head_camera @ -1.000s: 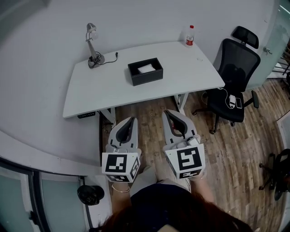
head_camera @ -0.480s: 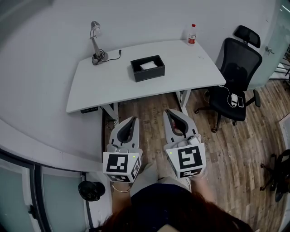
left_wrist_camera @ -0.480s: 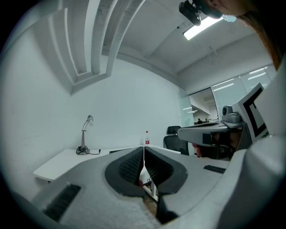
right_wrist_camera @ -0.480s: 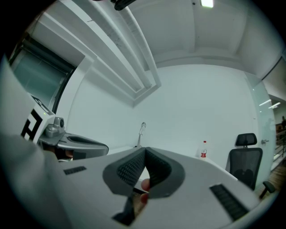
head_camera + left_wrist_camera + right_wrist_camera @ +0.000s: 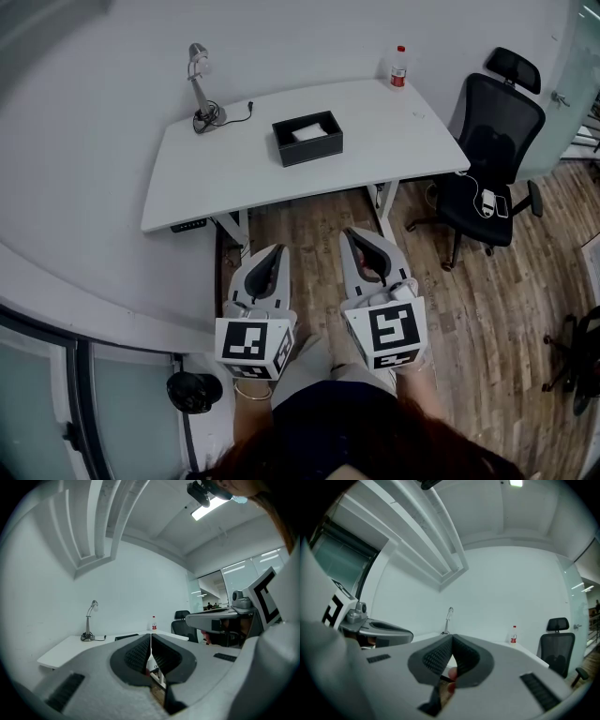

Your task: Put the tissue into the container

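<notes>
A black open container point(image 5: 307, 139) stands on the middle of the white desk point(image 5: 234, 178), with a white tissue point(image 5: 307, 132) lying inside it. Both grippers hang level over the wooden floor, well short of the desk's front edge. My left gripper point(image 5: 274, 249) is shut with nothing between its jaws; in the left gripper view the jaw tips point(image 5: 151, 638) meet. My right gripper point(image 5: 350, 233) is also shut and empty, its jaws closed in the right gripper view point(image 5: 452, 640). In the left gripper view the container point(image 5: 126, 636) shows as a low dark strip.
A desk lamp point(image 5: 200, 89) stands at the desk's back left, a small bottle point(image 5: 399, 67) at its back right. A black office chair point(image 5: 489, 159) stands right of the desk. A curved white wall ledge point(image 5: 84, 309) runs on my left.
The head view has shifted a little, so the desk sits slightly further right in the picture. Both grippers stay shut and level in about the same place.
</notes>
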`<state>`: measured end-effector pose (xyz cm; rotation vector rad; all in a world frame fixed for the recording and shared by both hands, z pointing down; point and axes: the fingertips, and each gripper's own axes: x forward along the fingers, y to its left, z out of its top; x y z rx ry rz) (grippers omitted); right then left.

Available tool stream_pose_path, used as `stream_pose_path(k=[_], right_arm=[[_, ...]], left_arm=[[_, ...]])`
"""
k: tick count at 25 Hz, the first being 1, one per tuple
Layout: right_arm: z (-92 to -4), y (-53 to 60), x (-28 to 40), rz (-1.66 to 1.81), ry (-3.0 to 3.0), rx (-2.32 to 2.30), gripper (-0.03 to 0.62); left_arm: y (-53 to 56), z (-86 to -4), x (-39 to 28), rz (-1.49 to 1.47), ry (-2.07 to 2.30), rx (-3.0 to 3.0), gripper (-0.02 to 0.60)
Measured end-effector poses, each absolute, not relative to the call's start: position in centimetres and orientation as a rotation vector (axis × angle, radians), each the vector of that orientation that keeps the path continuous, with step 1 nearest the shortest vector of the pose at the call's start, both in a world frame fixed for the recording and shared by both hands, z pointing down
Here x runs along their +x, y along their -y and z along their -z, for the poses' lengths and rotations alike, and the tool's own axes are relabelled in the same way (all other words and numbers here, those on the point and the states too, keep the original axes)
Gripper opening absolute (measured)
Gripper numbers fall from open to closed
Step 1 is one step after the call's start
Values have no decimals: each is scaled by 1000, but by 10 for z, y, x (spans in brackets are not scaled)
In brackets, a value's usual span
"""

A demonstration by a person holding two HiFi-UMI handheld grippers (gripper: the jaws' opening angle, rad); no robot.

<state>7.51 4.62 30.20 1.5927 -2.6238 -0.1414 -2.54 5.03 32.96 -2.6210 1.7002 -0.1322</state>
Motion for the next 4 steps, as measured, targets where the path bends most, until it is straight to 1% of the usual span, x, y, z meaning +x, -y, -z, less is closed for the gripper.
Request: stream_pose_path(k=[4], right_arm=[[-302, -44, 73, 137, 2625, 1591, 20]], left_arm=[[-49, -330, -28, 132, -1704, -2622, 28]])
